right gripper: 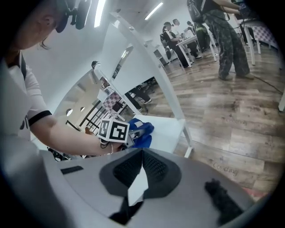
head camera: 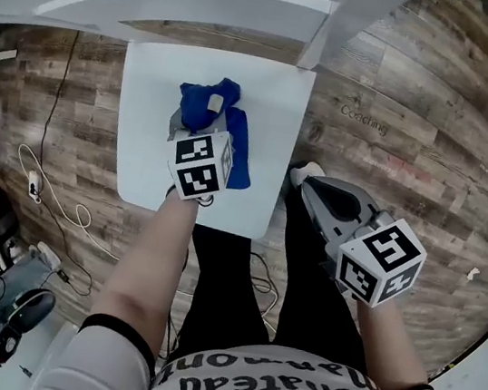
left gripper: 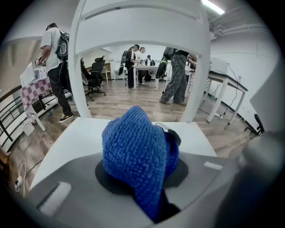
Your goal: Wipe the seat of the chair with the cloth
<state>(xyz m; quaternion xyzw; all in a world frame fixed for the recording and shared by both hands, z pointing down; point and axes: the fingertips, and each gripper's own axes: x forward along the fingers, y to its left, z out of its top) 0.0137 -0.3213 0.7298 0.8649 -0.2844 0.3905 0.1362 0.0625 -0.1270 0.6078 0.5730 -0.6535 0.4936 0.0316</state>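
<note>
Head view: my left tongs (head camera: pixel 202 120) gripped the blue cloth (head camera: pixel 239 143) at the middle of the white chair seat (head camera: pixel 146 119), while my right tongs (head camera: pixel 309 178) hung off the seat's edge. Left gripper view: the bunched cloth hid the jaw tips; so bunched, it risked slipping free or wiping only a strip. Right gripper view: jaws closed, empty; the seat's underside was hidden.

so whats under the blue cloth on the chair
The white seat lies under the blue cloth, which the left gripper pinches. The patch of seat beneath it is covered, so its state cannot be seen.
</note>
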